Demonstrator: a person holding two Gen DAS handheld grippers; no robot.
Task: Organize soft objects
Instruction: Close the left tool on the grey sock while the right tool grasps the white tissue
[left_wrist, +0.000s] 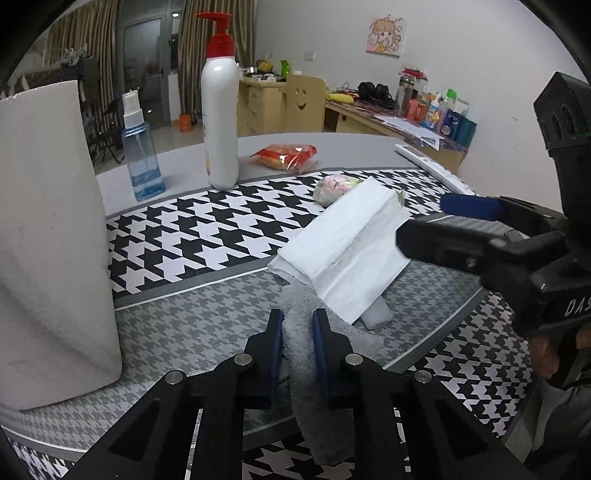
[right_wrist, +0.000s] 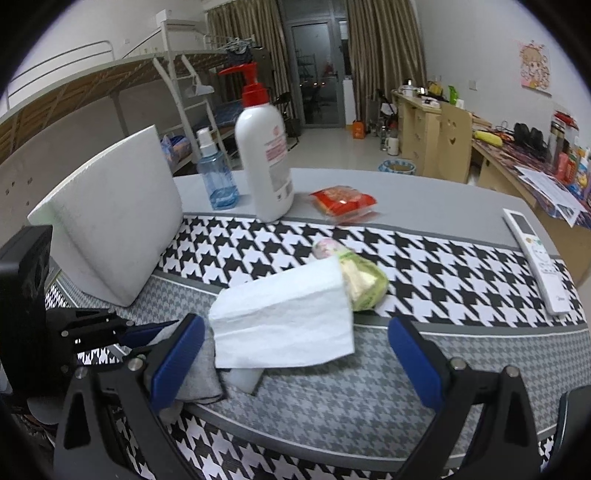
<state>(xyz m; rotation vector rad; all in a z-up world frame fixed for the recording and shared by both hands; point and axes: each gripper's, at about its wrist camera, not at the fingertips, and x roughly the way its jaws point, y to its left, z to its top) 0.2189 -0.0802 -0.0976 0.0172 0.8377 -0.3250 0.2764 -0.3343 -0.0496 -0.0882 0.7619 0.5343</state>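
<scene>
grey limp terry cloth, pinched in my left gripper jaws; it drapes, so i grip its bunched edge. right gripper jaws spread around folded white tissue.

The white tissue hides most of the green packet and the small white block beneath it.

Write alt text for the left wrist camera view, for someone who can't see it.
The left gripper is shut on a grey towel lying on a houndstooth table mat, while the right gripper reaches in at a folded white paper towel just beyond. Behind stand a white foam block, a blue spray bottle and a red-capped pump bottle.
</scene>
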